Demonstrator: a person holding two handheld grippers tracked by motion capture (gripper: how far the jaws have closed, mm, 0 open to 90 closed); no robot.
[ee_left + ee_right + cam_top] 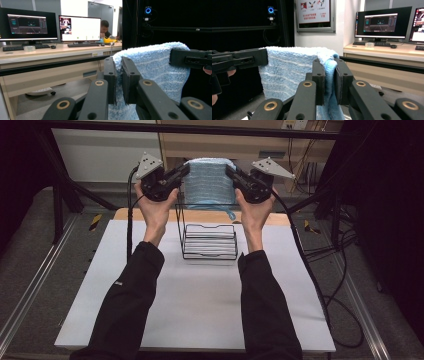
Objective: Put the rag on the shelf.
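A light blue, fluffy towel with faint white stripes hangs folded at the top centre of the frame, held up in the air above a black wire rack standing on the white table.

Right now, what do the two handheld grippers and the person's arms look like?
Both the left gripper and the right gripper are black, with flat two-part jaws on linkage arms with brass-coloured pivots. Each carries a grey three-cornered plate dotted with holes, and trails a black cable. The person wears long black sleeves; hands are ungloved.
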